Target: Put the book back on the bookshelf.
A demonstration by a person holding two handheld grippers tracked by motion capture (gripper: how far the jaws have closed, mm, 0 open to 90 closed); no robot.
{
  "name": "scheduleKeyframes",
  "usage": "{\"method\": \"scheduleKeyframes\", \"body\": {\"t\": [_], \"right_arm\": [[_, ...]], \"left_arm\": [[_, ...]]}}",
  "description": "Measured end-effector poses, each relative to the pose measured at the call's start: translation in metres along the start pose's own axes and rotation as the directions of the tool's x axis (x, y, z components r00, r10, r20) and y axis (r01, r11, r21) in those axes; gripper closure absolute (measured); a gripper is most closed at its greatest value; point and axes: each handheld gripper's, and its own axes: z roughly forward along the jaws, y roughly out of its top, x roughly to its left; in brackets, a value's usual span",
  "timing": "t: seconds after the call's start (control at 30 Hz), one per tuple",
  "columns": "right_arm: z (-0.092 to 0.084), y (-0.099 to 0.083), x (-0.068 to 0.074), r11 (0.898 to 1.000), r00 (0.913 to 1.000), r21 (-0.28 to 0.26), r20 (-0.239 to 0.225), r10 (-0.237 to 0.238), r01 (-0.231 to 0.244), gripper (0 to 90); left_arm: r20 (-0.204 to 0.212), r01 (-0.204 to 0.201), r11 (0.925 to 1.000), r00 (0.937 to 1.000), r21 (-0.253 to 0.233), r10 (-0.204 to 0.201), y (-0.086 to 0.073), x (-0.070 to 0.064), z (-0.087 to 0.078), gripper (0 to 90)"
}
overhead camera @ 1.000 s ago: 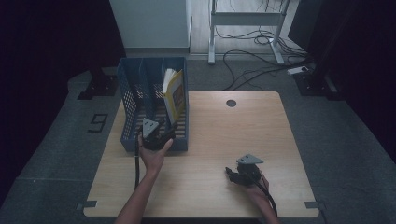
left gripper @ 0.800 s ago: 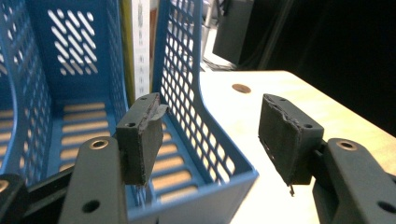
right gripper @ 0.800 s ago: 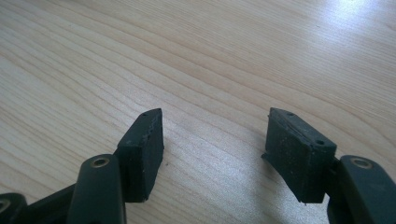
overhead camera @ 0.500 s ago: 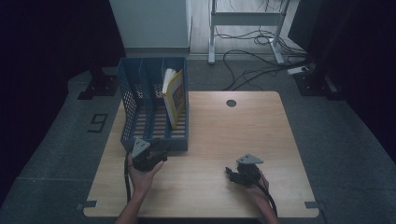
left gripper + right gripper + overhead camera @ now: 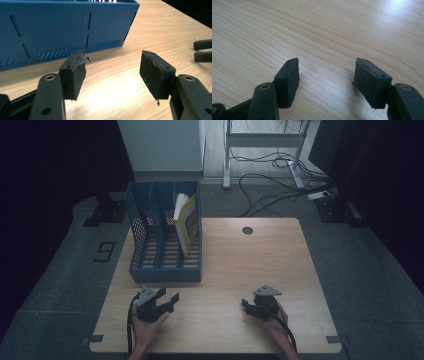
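Observation:
A blue three-slot file organizer (image 5: pixel 165 270) stands on the left part of the wooden table (image 5: pixel 240 255). A yellow book (image 5: pixel 187 222) leans upright in its right slot. My left gripper (image 5: pixel 168 296) rests low on the table just in front of the organizer, pointing right. It is open and its jaws have just been opening, with nothing between them. In the left gripper view, the gripper (image 5: pixel 112 72) has the organizer's front wall (image 5: pixel 62 30) close behind it. My right gripper (image 5: pixel 245 304) lies open near the front right, and only bare wood lies between its jaws (image 5: pixel 327 80).
A dark round grommet hole (image 5: pixel 247 230) sits near the table's far edge. Behind the table stand a white cabinet (image 5: pixel 160 145) and a metal frame (image 5: pixel 260 140) with cables on the floor. The right gripper's black fingertips (image 5: pixel 203 50) show at the right edge of the left gripper view.
My left hand has drawn back from the organizer's front wall toward the near edge and sunk to the tabletop. The right hand has stayed put.

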Motion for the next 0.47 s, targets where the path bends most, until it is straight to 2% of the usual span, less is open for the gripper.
{"method": "scheduleKeyframes", "body": {"t": [0.17, 0.23, 0.4, 0.47], "right_arm": [[0.0001, 0.0000, 0.0000, 1.000, 1.0000, -0.001, 0.001, 0.001, -0.001, 35.8], [0.0000, 0.0000, 0.0000, 1.000, 1.0000, 0.000, 0.001, 0.000, 0.000, 35.8], [0.0002, 0.0001, 0.0001, 1.000, 1.0000, -0.001, 0.001, 0.002, -0.002, 35.7], [0.0002, 0.0003, 0.0001, 1.000, 1.0000, 0.001, 0.002, 0.002, -0.002, 35.7]], "left_arm": [[0.009, -0.013, 0.9998, 0.9999, 0.015, 0.013, -0.0009, -0.0032, 0.0031, 37.1], [-0.003, -0.025, 0.9994, 0.9997, 0.026, 0.025, -0.0020, -0.0031, 0.0041, 36.3], [-0.016, -0.014, 0.9981, 0.9998, 0.059, 0.015, -0.0049, 0.0039, 0.0067, 34.7], [-0.035, -0.020, 0.9971, 0.9991, 0.073, 0.022, -0.0066, 0.0050, 0.0086, 33.7]]}}
